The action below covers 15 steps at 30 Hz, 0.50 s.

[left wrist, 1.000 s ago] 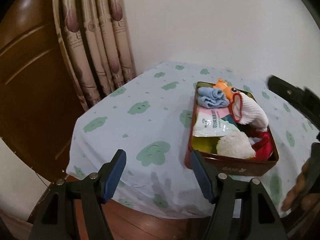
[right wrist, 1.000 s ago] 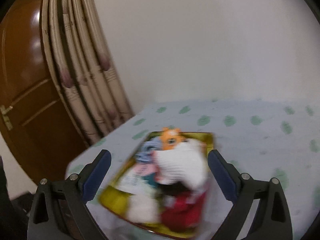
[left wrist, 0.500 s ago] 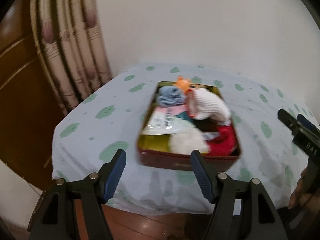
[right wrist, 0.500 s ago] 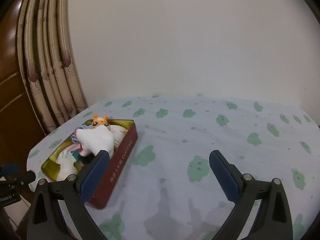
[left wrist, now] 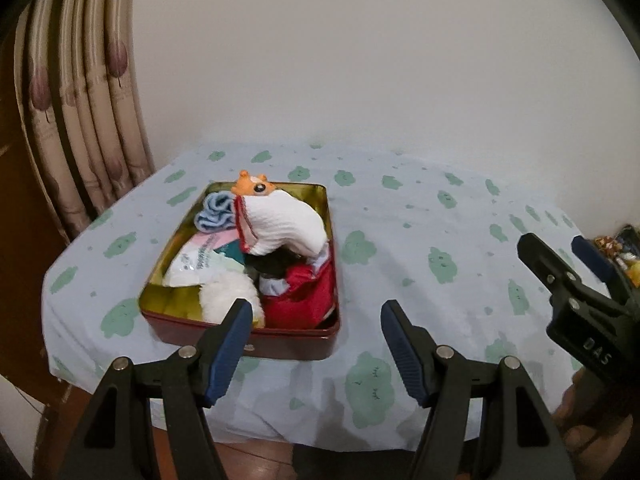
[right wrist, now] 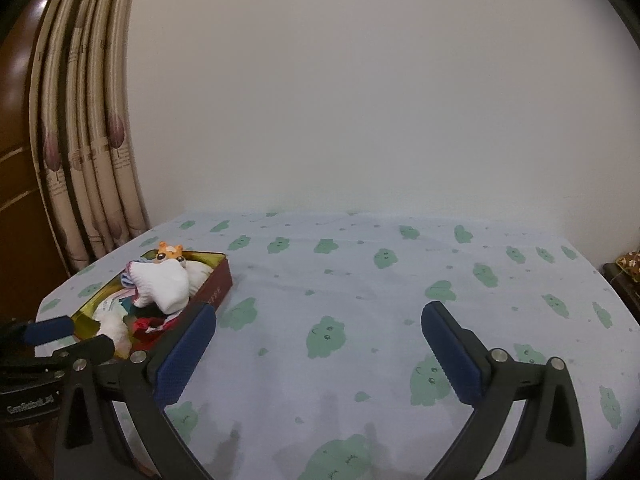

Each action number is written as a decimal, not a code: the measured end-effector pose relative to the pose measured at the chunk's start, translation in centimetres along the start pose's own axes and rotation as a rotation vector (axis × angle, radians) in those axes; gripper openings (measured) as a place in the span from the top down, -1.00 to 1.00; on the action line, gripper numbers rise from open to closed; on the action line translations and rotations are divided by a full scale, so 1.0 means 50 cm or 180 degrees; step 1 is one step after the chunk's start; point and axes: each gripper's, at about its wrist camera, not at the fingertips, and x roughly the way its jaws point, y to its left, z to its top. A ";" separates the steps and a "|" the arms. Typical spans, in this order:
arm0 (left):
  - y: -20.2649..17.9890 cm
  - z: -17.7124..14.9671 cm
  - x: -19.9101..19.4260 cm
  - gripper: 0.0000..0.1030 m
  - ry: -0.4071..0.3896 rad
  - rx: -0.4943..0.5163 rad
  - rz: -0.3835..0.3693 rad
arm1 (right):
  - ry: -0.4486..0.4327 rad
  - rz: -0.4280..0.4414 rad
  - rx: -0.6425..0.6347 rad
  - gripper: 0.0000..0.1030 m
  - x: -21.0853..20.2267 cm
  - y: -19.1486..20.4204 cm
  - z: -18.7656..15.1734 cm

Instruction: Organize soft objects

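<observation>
Pale blue tablecloth (right wrist: pixel 360 280) with green cloud prints covers the table, a plain white wall (right wrist: pixel 360 100) behind and a striped curtain (left wrist: pixel 80 100) at the left. Left gripper (left wrist: pixel 316 344) hangs with its jaws spread wide and empty just before the near edge of the red tin box (left wrist: pixel 288 344). Right gripper (right wrist: pixel 318 354) also has its jaws spread, nothing between them, over bare cloth to the right of the tin. Inside the tin lie a white sock (left wrist: pixel 284 220) on top, an orange plush toy (left wrist: pixel 252 185) at the far end, a blue cloth (left wrist: pixel 214 213), a plastic pack (left wrist: pixel 196 260), a white fluffy item (left wrist: pixel 224 296) and red fabric (left wrist: pixel 304 296).
</observation>
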 end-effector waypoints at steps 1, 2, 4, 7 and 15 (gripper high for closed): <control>0.003 0.000 0.000 -0.33 0.0001 -0.0001 0.0032 | 0.0011 0.0014 -0.0020 -0.99 0.000 0.004 0.000; 0.008 0.001 -0.001 -0.33 0.0012 -0.0017 0.0048 | 0.0034 0.0039 -0.0042 -0.99 0.001 0.011 0.000; 0.026 0.002 -0.003 -0.33 0.0016 -0.0089 0.0073 | 0.0036 0.0086 -0.0041 -0.99 -0.001 0.020 0.001; 0.054 0.001 -0.008 -0.33 -0.0018 -0.0146 0.0173 | 0.0055 0.0153 -0.0089 -0.99 0.002 0.042 0.003; 0.110 -0.002 0.000 -0.33 0.0099 -0.0208 0.0311 | 0.0037 0.0372 -0.0314 -0.99 0.003 0.132 0.008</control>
